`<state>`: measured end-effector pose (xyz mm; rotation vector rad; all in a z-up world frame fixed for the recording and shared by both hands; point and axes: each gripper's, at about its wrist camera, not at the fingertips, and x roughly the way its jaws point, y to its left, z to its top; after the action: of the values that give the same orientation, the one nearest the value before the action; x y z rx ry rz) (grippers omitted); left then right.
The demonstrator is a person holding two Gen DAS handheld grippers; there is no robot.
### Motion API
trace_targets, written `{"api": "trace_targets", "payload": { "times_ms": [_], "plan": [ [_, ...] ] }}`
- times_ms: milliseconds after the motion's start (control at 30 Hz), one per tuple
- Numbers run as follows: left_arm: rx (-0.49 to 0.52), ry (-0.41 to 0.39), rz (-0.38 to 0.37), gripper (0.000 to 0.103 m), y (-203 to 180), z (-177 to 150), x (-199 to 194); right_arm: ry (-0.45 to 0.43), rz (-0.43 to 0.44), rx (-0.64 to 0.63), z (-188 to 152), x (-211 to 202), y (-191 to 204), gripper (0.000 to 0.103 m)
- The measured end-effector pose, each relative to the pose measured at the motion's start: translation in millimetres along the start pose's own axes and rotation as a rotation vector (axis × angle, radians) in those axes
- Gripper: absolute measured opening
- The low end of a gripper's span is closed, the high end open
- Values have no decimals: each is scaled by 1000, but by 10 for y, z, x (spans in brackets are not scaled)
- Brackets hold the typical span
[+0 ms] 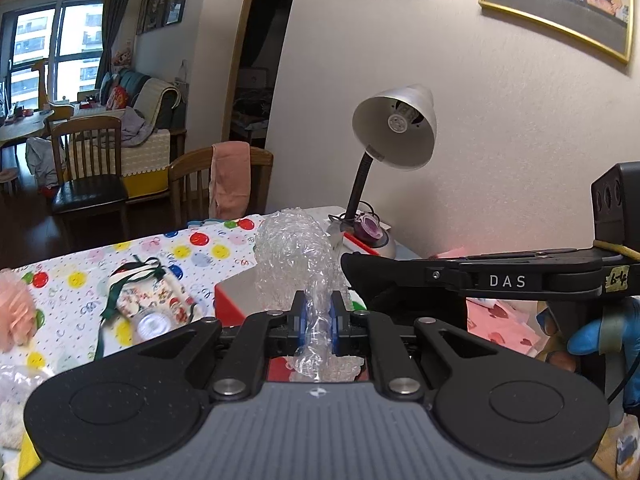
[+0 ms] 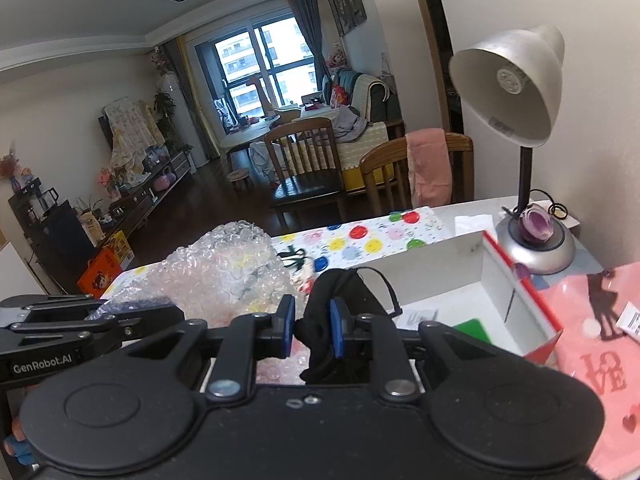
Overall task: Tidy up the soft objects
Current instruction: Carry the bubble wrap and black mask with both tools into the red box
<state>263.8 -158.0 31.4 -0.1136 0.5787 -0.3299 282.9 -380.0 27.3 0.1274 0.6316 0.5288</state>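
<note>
Left wrist view: the left tool is clamped tight on a crumpled wad of bubble wrap, its blue pads squeezing a thin neck of it while the rest puffs up above the fingers. The wad hangs over the counter, above a white box with red edges. The right tool comes in from the right side with "DAS" printed in white on its arm and a small handwritten sticker that looks like "6-4". A blue-gloved hand grips it. On the dotted cloth to the left lies a small printed pouch with green ribbon. A silver desk lamp stands by the wall.

Right wrist view: the right tool is closed narrow on a black fabric piece, which bunches up between the pads and sits above the open white box. The left tool's side reads "GenRobot.AI", with the bubble wrap just beside the black fabric. At the far right a pink bag shows "LOVE", upside down from here.
</note>
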Motion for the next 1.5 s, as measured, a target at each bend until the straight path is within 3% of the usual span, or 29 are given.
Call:
{"api": "trace_targets", "payload": {
  "times_ms": [500, 833, 1200, 1500],
  "plan": [
    [36, 39, 95, 11, -403, 334, 1024, -4, -18, 22, 353, 304, -880, 18],
    [-45, 48, 59, 11, -448, 505, 1590, 20, -34, 52, 434, 506, -1349, 18],
    [-177, 91, 41, 11, -171, 230, 2238, 96, -22, 102, 274, 930, -1670, 18],
    [-163, 181, 91, 11, -88, -67, 2537, 169, -22, 99, 109, 1184, -1698, 18]
  ]
}}
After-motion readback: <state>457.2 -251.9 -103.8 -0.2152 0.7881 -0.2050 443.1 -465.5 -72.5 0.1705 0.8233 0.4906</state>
